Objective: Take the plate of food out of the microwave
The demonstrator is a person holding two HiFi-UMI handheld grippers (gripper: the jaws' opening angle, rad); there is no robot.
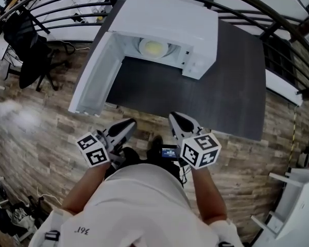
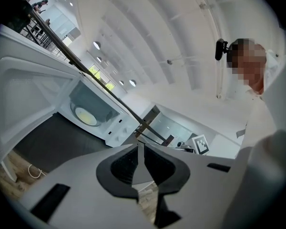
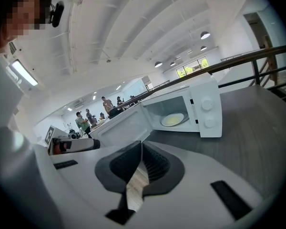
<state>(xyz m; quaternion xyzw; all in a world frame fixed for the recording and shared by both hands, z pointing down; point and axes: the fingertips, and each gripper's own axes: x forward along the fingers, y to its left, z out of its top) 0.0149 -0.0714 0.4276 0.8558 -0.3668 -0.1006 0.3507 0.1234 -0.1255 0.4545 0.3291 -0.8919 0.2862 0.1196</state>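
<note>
The white box-shaped microwave oven (image 1: 167, 22) stands on the far part of the dark grey surface (image 1: 221, 91), and its door (image 1: 92, 73) is swung open to the left. The round white plate of yellow food (image 1: 153, 47) lies inside the oven. The person (image 1: 139, 205) holds both forearms bent, close to the body, at the near edge of the surface. The left tool (image 1: 126, 123) and the right tool (image 1: 176, 118) point toward the oven, well apart from it. Each tool is clenched on nothing.

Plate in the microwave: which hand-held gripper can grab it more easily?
Probably the right hand-held gripper: bare table lies between it and the plate. The open door juts out ahead of the left hand-held gripper.
</note>
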